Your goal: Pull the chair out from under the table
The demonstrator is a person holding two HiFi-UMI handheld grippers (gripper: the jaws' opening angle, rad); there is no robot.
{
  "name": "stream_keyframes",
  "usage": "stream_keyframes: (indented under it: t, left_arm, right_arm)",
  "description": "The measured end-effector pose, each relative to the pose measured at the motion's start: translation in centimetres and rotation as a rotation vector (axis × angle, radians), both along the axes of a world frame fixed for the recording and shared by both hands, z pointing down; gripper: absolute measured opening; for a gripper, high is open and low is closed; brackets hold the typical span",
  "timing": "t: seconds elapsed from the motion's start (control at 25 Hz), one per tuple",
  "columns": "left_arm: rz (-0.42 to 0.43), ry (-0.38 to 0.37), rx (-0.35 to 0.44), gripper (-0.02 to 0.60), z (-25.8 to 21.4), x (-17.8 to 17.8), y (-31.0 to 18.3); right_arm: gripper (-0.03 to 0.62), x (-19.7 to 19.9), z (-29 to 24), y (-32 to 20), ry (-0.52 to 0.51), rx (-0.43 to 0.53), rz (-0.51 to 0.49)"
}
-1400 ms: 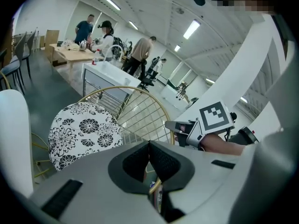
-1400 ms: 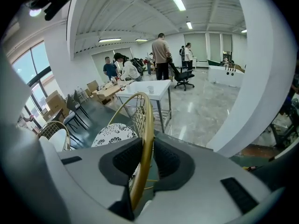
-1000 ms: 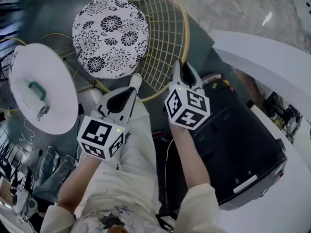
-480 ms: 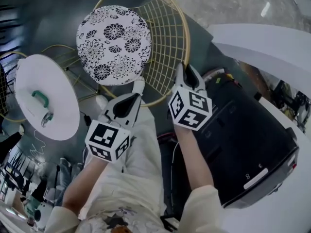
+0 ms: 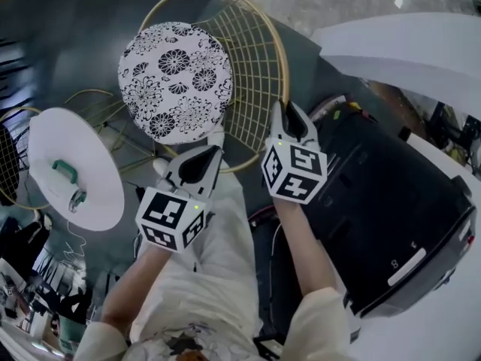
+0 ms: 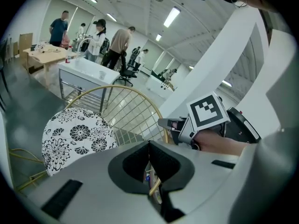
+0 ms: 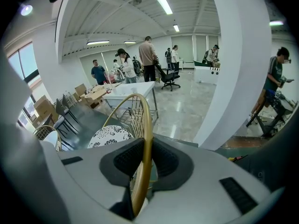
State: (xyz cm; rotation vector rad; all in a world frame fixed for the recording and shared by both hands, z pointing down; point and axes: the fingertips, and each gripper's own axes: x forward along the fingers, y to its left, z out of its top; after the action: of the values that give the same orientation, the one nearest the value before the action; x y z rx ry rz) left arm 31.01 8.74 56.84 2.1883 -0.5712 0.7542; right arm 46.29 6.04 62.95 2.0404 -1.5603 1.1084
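Left hand-held gripper (image 5: 213, 135) and right hand-held gripper (image 5: 290, 113) are both clenched on the gold rim (image 5: 279, 51) of the chair (image 5: 176, 77). The chair stands just beside the round white bench (image 5: 98, 179). Pull evenly with both together, straight back. Don't twist the thin wire.

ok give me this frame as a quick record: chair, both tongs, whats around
chair: gold wire chair, round floral cushion fully in view, under no tabletop
left tongs: shut on the chair's gold back rim
right tongs: shut on the same rim, apart from the left
left of chair: round white table with a green-handled item on it
right of person: black case
background: people standing near desks, seen in both gripper views
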Motion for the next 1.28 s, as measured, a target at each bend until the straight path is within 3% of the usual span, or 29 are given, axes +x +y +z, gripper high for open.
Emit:
stream_keyframes:
  t: [0.44,0.68,0.84,1.28]
  left_arm:
    - [0.060,0.038,-0.035,0.008,-0.4,0.0,-2.5]
    - [0.121,0.053,-0.029,0.008,-0.5,1.7,-3.4]
    - [0.138,0.059,-0.027,0.008,-1.0,2.6,-3.3]
    - [0.153,0.079,-0.069,0.009,-0.9,0.1,-6.3]
  right_arm:
    - [0.062,0.0,-1.1,-0.7,0.041,-0.034,0.041]
    - [0.058,0.0,-1.1,-1.3,0.042,-0.051,0.011]
    - [0.058,0.2,-1.6,-1.3,0.099,-0.103,-0.016]
    - [0.057,-0.2,-2.1,-3.9,0.157,-0.161,-0.016]
